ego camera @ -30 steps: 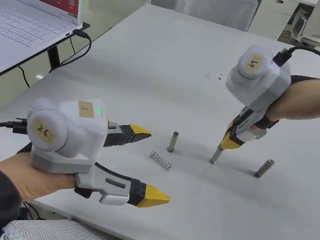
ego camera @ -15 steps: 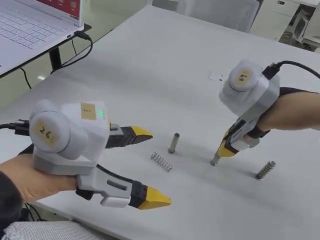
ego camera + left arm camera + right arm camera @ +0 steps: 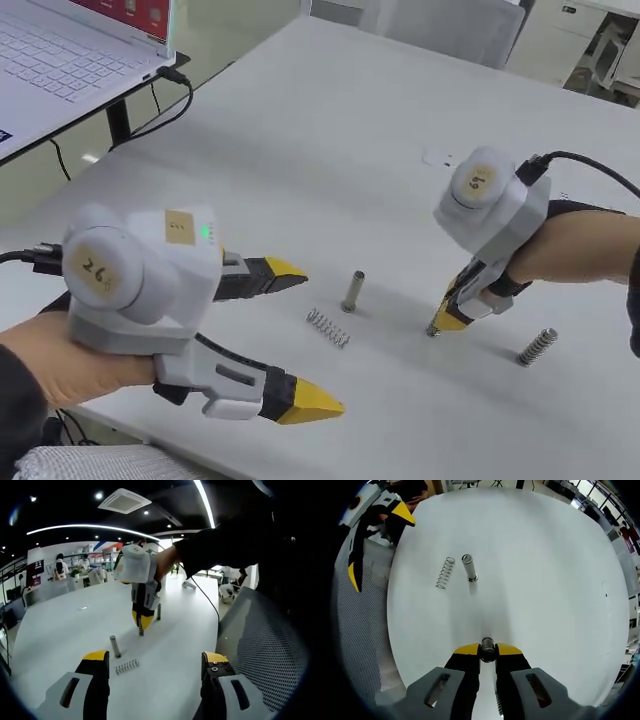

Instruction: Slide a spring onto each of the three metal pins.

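White table carries the work. At its near middle the right gripper points steeply down, its yellow tips clenched on a held spring, which the right gripper view shows end-on between them. Under those tips in the head view the foot of a pin meets the table; whether the held spring is round it I cannot tell.

Left of that stands a bare pin, upright. A loose spring lies flat just beside it, on the near side, apart from it. To the right of the right gripper stands the far pin, wrapped in a spring of its own.

The left gripper hangs above the table's near left edge, its jaws spread wide and holding nothing, aimed toward the bare pin and loose spring. A hand grips it from behind.

At the far left a laptop sits on a separate stand, with a black cable plugged into its side.
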Motion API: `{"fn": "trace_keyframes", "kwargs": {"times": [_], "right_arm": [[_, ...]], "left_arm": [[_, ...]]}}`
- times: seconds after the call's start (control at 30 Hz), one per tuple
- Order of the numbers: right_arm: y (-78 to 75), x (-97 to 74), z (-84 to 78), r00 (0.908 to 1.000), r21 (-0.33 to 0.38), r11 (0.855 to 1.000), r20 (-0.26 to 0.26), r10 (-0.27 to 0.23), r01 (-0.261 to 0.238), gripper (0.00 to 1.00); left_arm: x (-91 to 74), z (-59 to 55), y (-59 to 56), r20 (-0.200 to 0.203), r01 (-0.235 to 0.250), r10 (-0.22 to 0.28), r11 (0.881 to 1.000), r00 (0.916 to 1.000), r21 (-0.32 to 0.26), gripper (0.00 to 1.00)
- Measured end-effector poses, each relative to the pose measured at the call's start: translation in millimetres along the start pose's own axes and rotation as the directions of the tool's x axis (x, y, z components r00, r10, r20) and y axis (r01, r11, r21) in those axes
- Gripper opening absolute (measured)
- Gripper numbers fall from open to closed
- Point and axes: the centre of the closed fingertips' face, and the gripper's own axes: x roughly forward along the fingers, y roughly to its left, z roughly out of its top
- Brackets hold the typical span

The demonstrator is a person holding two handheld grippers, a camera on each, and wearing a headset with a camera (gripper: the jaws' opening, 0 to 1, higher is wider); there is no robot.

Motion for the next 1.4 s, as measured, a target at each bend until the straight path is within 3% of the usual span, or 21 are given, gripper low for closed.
{"fn": "trace_keyframes", "kwargs": {"times": [0.53, 0.73, 0.9, 1.4], "right_arm": [[1.3, 6.1, -0.4, 1.0, 0.004, 1.0, 0.007, 0.003, -0.003, 0.1], [-0.5, 4.7, 2.4, 0.9996, 0.01, 1.0, 0.027, -0.003, 0.003, 0.14], [-0.9, -2.0, 7.1, 0.9984, 0.011, 1.0, 0.054, -0.012, 0.012, 0.19], [5.6, -24.4, 19.0, 0.9926, -0.023, 0.999, 0.113, -0.045, 0.048, 0.22]], "left_arm": [[-0.7, 0.7, -1.1, 0.0, -0.003, 0.003, 1.0, 1.0, 0.0, 0.71], [-0.5, -0.6, -0.4, -0.002, -0.003, 0.003, 1.0, 1.0, -0.001, 0.71], [-0.3, -1.1, 0.7, -0.001, -0.002, 0.002, 1.0, 1.0, -0.001, 0.71], [0.1, -3.2, 0.3, -0.005, 0.003, -0.003, 1.0, 1.0, 0.004, 0.71]]}}
